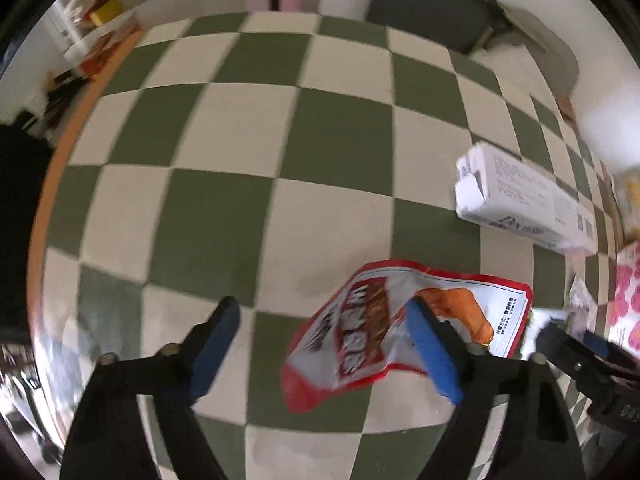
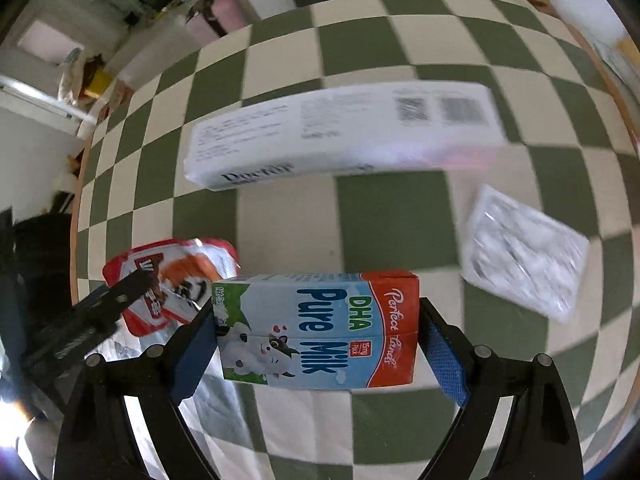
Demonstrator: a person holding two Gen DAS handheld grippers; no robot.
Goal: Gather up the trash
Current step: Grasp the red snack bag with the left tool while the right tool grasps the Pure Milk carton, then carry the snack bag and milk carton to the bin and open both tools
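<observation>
In the right wrist view, the right gripper sits in the lower middle of the frame, and its blue-padded fingers press on both ends of a light blue and red cardboard milk carton, which lies sideways between them. Above it, in the middle of the frame, a long white cardboard box with printed codes lies on the green and cream checkered tablecloth. At the right there is a clear crinkled plastic wrapper, apart from the carton. At the lower left a red and white foil snack bag shows, partly behind the carton's left end.

In the left wrist view, the left gripper is at the bottom of the frame with its fingers spread wide. Its right finger overlaps the snack bag; whether it touches the bag I cannot tell. The white box is at the right edge.
</observation>
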